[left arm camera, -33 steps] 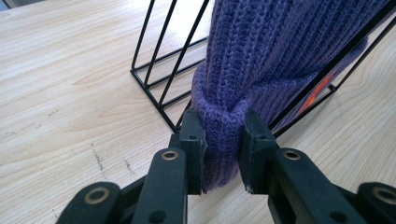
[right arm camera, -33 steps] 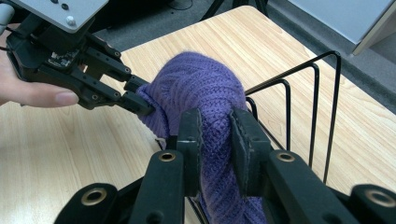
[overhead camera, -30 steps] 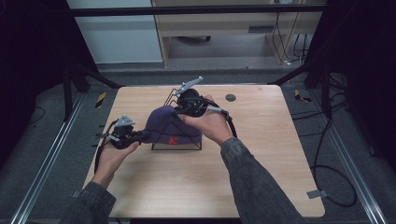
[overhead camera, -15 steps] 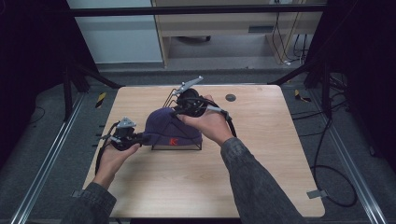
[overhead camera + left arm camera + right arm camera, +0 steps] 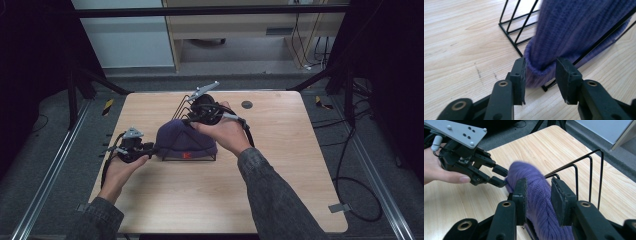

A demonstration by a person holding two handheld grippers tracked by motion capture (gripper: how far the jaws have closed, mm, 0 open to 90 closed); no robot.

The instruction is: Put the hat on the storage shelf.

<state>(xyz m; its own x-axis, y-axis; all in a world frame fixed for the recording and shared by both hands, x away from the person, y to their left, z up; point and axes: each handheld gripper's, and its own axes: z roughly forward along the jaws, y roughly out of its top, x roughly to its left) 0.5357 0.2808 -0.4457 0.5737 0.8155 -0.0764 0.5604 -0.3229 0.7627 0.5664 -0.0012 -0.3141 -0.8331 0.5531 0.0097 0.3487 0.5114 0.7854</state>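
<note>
A purple knit hat (image 5: 185, 140) with a small red label is draped over a black wire rack (image 5: 179, 106) in the middle of the wooden table (image 5: 280, 170). My left gripper (image 5: 150, 149) is at the hat's left rim. In the left gripper view its jaws (image 5: 540, 75) pinch the folded cuff of the hat (image 5: 579, 30) beside the rack's base (image 5: 516, 27). My right gripper (image 5: 187, 120) sits on the hat's top at the back. In the right gripper view its jaws (image 5: 537, 195) close on the knit (image 5: 536, 182), with the left gripper (image 5: 499, 176) and the rack's loops (image 5: 589, 170) beyond.
A small dark round disc (image 5: 246, 104) lies near the table's far edge. Metal rails and black frame posts flank the table, and cables trail on the floor at the right.
The hat has come down lower over the rack and spread wider. The right hand has dropped slightly with it; the left hand has stayed at the left rim.
</note>
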